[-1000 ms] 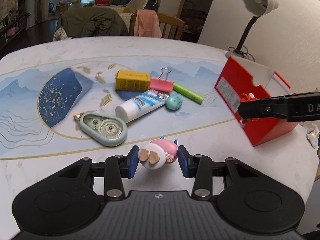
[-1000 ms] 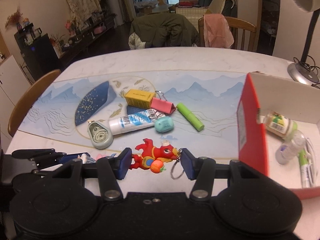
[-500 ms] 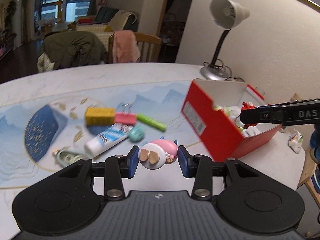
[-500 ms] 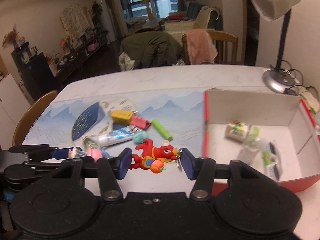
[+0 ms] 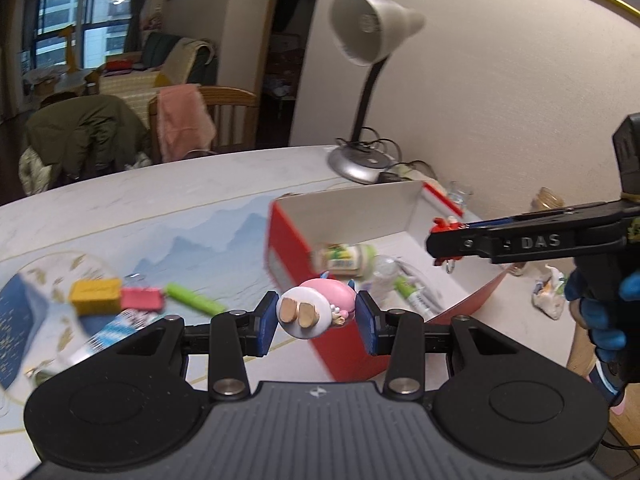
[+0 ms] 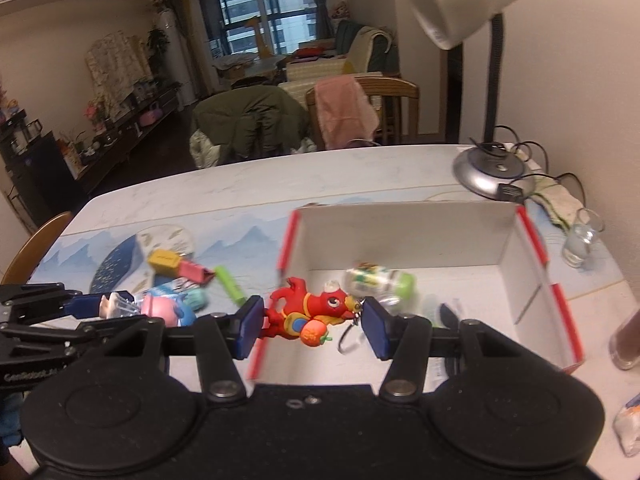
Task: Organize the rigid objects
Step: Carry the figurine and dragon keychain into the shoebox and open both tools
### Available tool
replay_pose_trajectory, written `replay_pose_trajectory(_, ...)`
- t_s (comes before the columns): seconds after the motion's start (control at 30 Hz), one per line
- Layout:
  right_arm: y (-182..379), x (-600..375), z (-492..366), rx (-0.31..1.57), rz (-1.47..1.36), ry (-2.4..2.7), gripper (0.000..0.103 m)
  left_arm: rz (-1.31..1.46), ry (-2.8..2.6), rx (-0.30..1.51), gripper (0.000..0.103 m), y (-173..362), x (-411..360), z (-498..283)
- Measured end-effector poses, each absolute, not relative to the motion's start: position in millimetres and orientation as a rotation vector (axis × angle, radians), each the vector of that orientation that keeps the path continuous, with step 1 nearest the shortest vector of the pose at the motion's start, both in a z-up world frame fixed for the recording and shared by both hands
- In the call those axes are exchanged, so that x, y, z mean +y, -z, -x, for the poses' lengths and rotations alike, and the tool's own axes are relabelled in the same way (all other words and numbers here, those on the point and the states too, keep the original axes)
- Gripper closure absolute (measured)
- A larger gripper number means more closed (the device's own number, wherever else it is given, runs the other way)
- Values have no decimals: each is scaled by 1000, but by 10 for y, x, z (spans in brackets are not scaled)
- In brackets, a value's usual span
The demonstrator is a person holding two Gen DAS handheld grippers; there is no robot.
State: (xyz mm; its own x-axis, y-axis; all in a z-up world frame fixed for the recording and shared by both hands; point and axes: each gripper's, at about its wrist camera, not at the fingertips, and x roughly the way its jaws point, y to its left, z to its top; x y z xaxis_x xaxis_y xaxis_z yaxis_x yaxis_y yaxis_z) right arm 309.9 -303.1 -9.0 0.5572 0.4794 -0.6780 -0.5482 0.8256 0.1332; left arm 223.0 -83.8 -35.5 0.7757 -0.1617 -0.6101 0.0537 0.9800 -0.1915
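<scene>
Pink figurine (image 5: 316, 307) and red figurine (image 6: 310, 312) held above red box (image 6: 536, 248).

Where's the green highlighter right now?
The green highlighter lies on the table mat, left of the red box in both wrist views, just right of the pink binder clip.
</scene>
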Motion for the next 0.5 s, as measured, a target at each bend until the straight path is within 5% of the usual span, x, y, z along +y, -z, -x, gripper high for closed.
replay_pose_trajectory(0.5,285,-3690,-3758,799,63,-533,51,144,205,746,63,454,-1621,-2959)
